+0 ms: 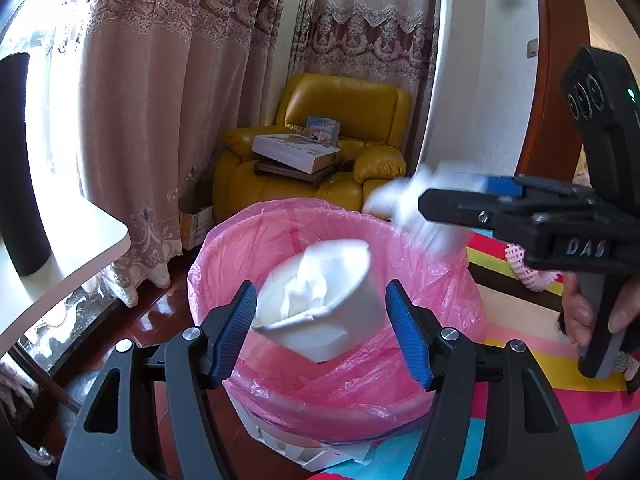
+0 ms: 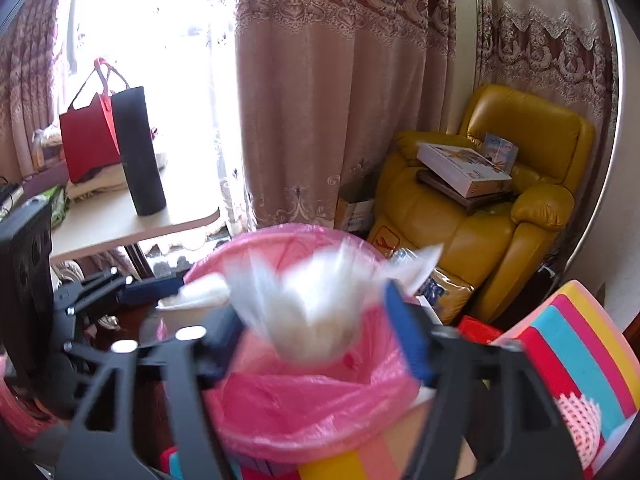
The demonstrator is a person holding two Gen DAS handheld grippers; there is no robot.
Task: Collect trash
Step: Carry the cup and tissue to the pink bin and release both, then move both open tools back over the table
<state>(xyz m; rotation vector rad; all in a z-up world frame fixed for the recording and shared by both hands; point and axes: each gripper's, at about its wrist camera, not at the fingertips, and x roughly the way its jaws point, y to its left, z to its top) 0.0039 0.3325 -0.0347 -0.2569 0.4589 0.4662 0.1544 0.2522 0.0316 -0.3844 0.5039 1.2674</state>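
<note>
Risk: white cup (image 1: 320, 300) between spread left gripper (image 1: 320, 328) pads, apparently loose, may tip outside pink-lined bin (image 1: 440, 280); right gripper (image 2: 316, 332) spread, blurred plastic wrapper (image 2: 312, 300) may drift past rim.

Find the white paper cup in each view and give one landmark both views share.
Left wrist: the cup is at centre, between the left gripper's fingers, over the pink-lined bin.
Right wrist: the cup is at left of centre, by the bin's rim, partly hidden by blurred trash.
Shared landmark: the yellow armchair.
</note>
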